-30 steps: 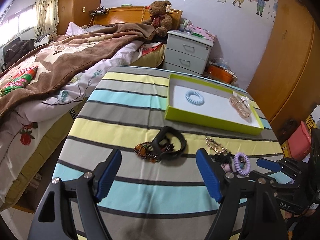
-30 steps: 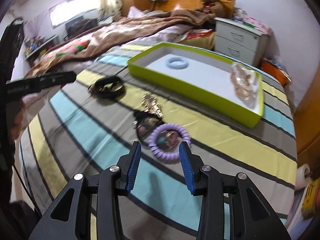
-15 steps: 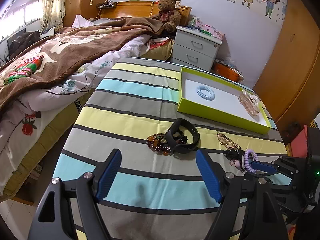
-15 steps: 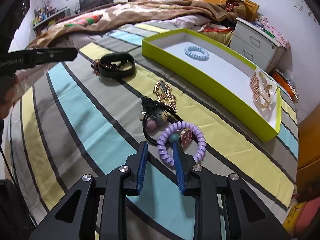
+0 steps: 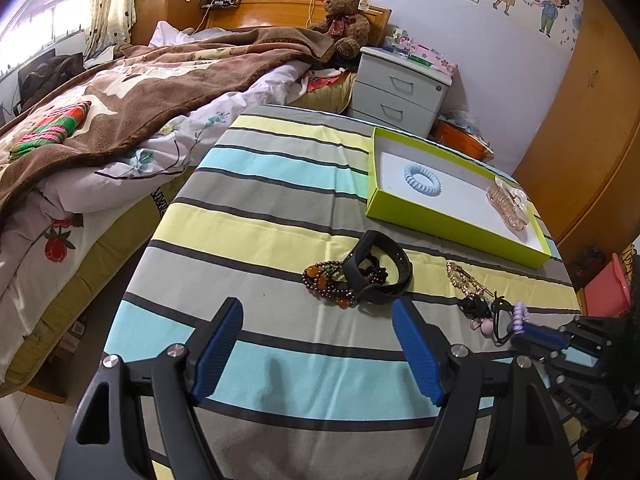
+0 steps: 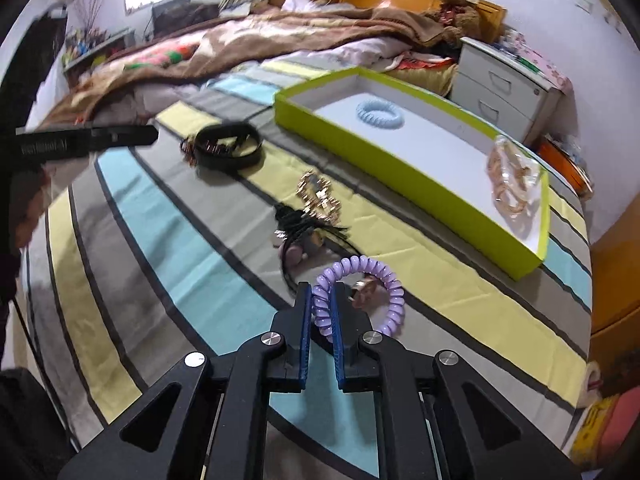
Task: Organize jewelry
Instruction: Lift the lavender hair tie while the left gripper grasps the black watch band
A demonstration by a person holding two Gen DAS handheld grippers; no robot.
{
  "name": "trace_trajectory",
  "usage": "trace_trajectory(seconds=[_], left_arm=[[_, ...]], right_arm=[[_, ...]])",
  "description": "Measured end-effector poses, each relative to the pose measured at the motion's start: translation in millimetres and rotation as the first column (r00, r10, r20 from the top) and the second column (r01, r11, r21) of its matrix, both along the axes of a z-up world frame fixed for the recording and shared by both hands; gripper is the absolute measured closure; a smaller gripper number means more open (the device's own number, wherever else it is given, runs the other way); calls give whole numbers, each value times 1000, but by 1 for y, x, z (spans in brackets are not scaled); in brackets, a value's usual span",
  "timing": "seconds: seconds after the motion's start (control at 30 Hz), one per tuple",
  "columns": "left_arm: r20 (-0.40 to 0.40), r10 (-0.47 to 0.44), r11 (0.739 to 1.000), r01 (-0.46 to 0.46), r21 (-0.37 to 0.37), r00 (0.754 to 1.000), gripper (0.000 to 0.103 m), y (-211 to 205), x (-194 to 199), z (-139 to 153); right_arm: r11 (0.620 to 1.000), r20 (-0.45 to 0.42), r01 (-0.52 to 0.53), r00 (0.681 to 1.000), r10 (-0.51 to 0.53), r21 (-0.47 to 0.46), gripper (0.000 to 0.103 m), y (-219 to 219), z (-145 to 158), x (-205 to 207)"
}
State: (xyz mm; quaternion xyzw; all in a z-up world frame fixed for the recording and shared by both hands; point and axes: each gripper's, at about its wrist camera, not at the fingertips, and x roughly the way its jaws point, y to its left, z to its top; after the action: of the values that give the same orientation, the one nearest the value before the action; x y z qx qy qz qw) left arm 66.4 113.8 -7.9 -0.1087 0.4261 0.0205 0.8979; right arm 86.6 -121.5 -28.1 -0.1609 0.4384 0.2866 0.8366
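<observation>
My right gripper point(image 6: 321, 294) is shut on a purple spiral hair tie point(image 6: 378, 276) and holds it just above the striped cloth; the tie also shows in the left wrist view point(image 5: 520, 314). My left gripper point(image 5: 318, 330) is open and empty, hovering in front of a black band point(image 5: 380, 268) lying on a dark bead bracelet point(image 5: 326, 284). A gold clip point(image 6: 318, 196) and a black hair tie with pink beads point(image 6: 298, 236) lie between. The green tray point(image 6: 400, 164) holds a blue spiral tie point(image 6: 379, 114) and a pink claw clip point(image 6: 510, 182).
The striped table point(image 5: 280, 208) stands beside a bed with a brown blanket point(image 5: 160, 80). A grey nightstand point(image 5: 400, 88) and teddy bear point(image 5: 346, 20) are behind the tray. A wooden wardrobe point(image 5: 580, 140) stands at the right.
My right gripper closed on the purple hair tie and lifted it slightly off the cloth. The left gripper pulled back a little and stayed open.
</observation>
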Motion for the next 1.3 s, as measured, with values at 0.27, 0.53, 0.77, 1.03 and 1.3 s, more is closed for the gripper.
trace_trajectory(seconds=[0.27, 0.53, 0.77, 1.03, 1.3], left_arm=[[-16, 1, 1000, -1, -9, 1000, 24, 1, 3, -5], [-19, -1, 1000, 0, -24, 1000, 25, 3, 11, -8], [-19, -28, 999, 28, -18, 999, 25, 0, 32, -7], [-53, -90, 994, 93, 52, 995, 28, -20, 63, -10], [-101, -124, 989, 132, 73, 987, 52, -29, 77, -22]], right_arm=[[992, -17, 56, 998, -54, 115, 93, -22, 8, -1], [979, 26, 135, 990, -141, 155, 93, -42, 23, -2], [973, 38, 157, 985, -166, 171, 93, -47, 27, 0], [970, 27, 164, 985, -171, 177, 93, -47, 23, 6], [970, 19, 166, 985, -172, 180, 93, -47, 20, 10]])
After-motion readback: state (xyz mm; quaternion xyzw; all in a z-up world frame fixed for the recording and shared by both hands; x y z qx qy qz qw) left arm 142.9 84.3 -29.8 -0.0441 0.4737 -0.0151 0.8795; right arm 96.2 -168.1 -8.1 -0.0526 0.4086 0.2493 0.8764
